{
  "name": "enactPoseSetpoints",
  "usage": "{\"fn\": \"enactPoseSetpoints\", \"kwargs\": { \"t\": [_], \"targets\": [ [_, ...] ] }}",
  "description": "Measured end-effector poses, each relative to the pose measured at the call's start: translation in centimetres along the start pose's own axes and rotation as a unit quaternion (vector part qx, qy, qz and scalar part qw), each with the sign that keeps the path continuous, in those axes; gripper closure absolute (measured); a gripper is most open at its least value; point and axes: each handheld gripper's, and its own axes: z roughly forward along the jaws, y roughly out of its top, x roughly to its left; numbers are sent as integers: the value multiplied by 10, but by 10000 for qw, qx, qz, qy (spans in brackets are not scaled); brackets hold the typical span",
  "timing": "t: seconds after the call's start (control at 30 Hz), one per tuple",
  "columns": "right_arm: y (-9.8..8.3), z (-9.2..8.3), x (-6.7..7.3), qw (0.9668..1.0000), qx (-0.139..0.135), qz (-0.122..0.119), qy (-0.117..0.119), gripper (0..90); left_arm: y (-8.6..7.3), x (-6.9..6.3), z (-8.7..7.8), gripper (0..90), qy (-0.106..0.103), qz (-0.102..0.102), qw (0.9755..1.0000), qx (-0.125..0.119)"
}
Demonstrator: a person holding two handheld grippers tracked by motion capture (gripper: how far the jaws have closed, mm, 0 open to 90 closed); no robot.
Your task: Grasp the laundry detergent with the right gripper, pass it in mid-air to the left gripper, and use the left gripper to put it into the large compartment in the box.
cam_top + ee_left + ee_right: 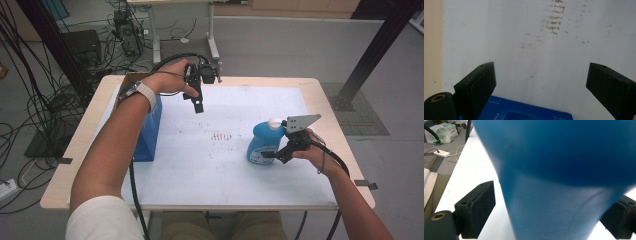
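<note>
From above, I see the blue bottle (262, 144) standing near the right edge of the table (320, 95) between the jaws of my right gripper (272, 155), with free white surface to its left, then my left gripper (541, 85) view shows wide, empty jaws over the blue box (524, 112), and my right gripper (549, 220) view shows a left-side gap at the bottle (554, 182), the right side unclear.

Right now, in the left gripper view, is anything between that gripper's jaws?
No. The left gripper has its jaws wide apart over the bare white table cover, with nothing between them.
</note>
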Motion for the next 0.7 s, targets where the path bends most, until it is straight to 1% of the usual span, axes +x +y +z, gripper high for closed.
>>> {"fn": "enactPoseSetpoints", "kwargs": {
  "t": [0.27,0.7],
  "targets": [
    [-1,3,0,10000,-83,26,5,136,0,0,0,96,2,0,10000,6],
    [-3,2,-1,9998,-198,17,36,245,-2,0,3,96,-24,-21,10000,11]
  ]
}}
